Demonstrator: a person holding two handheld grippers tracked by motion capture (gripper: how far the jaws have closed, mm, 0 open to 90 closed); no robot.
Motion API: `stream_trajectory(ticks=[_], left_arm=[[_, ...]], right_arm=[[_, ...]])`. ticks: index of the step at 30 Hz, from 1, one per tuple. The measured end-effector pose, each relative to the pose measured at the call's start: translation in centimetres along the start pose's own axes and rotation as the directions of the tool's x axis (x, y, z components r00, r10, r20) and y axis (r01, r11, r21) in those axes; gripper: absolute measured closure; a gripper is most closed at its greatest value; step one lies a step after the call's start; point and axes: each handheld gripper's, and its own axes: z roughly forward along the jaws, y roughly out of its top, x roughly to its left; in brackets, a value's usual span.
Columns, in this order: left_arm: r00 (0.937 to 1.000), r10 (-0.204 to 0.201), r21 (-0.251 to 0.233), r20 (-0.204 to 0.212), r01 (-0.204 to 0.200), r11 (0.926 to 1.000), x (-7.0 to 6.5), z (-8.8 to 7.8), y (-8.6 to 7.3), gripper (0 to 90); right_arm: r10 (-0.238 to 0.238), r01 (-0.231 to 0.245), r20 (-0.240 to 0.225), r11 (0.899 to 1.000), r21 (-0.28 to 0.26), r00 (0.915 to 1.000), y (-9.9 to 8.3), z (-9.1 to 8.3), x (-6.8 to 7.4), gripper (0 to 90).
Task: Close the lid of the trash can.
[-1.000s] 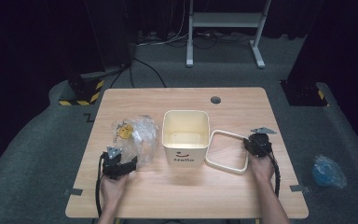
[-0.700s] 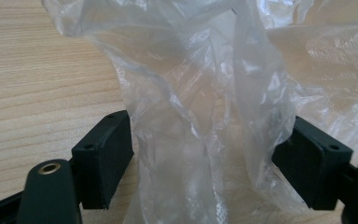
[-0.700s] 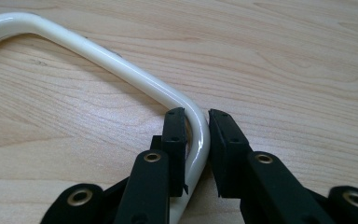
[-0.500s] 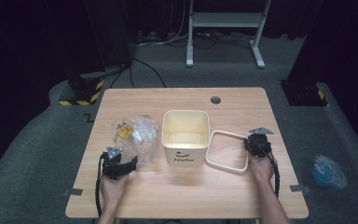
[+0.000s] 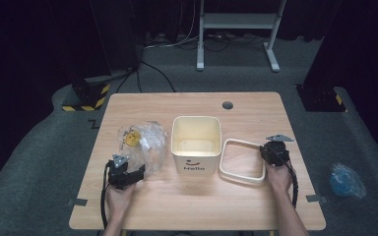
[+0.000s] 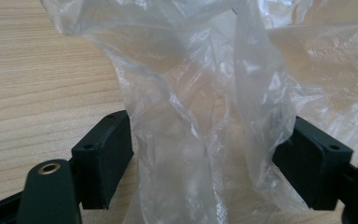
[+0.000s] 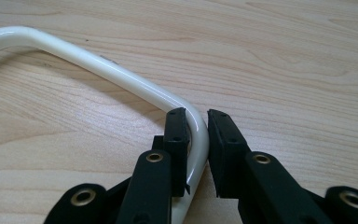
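- The right hand-held gripper [image 7: 196, 140] has just been closing; its jaws now clamp the near right corner of the white frame [image 5: 242, 161], which lies flat on the table [image 5: 192, 206] right of the cream bin [image 5: 196, 142].
- The left hand-held gripper [image 6: 205, 163] stands wide, jaws straddling the clear plastic bag [image 6: 205, 107] on the table's left.

1. The cream bin [image 5: 196, 142] stood in the middle of the table [image 5: 177, 206], between the plastic bag [image 5: 145, 145] and the frame [image 5: 242, 161].
2. The table's front strip was free.
3. The far part was bare except a small hole [image 5: 227, 105].
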Motion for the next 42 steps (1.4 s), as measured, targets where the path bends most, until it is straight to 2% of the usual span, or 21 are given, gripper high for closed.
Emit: stream_trajectory(ticks=[17,23,42], left_arm=[[1.0,-0.006,-0.003,0.005,0.006,1.0,0.0,0.0,0.0,22.7],[1.0,-0.003,-0.002,0.005,0.003,1.0,0.0,0.0,0.0,22.7],[1.0,-0.007,-0.005,0.004,0.007,1.0,0.1,0.0,0.0,22.7]], right_arm=[[0.0,0.0,-0.001,1.0,0.006,1.0,-0.2,-1.9,-0.8,78.7],[0.021,-0.021,-0.007,1.0,0.005,0.9998,-0.4,-2.7,-1.3,78.7],[0.012,-0.012,-0.014,0.999,-0.038,0.9998,0.5,-5.3,-1.7,78.8]])
